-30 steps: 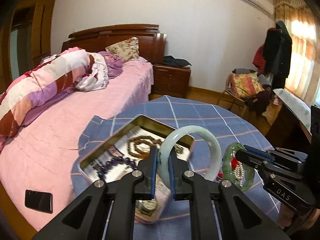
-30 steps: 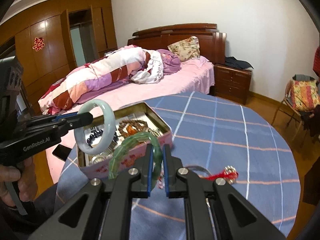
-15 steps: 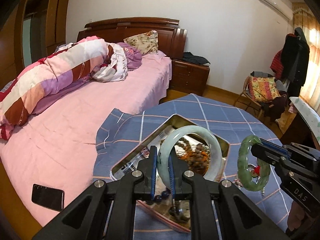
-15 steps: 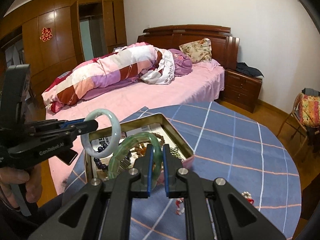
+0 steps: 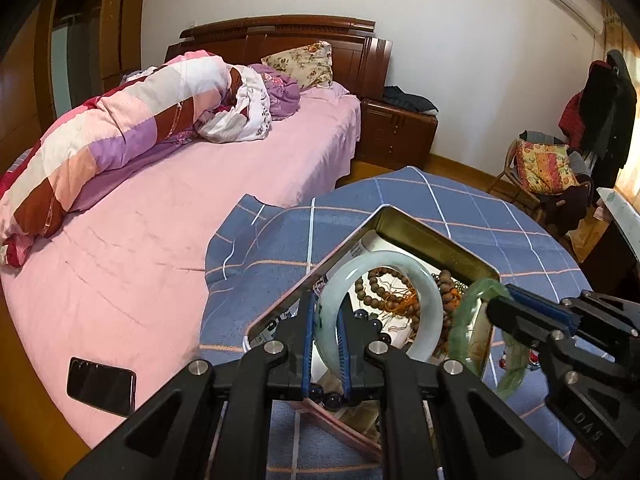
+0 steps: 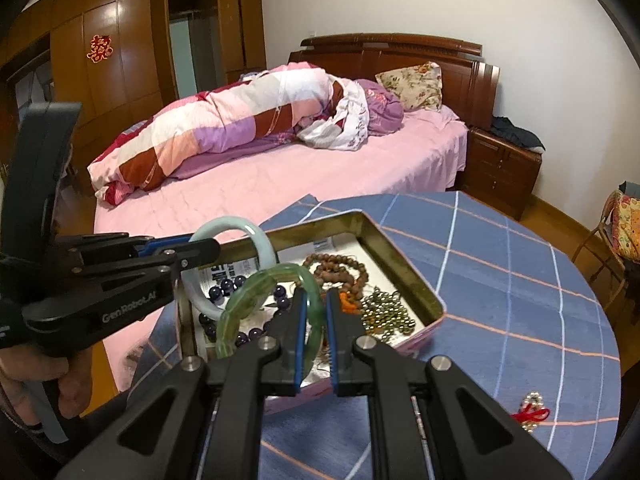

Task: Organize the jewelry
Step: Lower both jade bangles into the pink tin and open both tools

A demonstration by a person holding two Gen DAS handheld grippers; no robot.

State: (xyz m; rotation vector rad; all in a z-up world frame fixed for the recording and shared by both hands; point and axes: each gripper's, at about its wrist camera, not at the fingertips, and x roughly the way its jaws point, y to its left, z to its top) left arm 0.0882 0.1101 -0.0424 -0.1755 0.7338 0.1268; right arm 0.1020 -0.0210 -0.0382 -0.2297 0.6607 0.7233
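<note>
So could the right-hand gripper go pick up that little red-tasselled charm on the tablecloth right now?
Probably not yet: the right gripper is shut on the green bangle over the tin. The red-tasselled charm lies unobstructed on the tablecloth, so once the bangle is dropped.

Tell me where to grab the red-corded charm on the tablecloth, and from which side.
Take the red-corded charm by its red knot, straight down from above: it lies flat on the tablecloth, apart from the tin, so a sideways approach would likely just push it. The right tool is nearer but shut on the green bangle; release that first.
</note>
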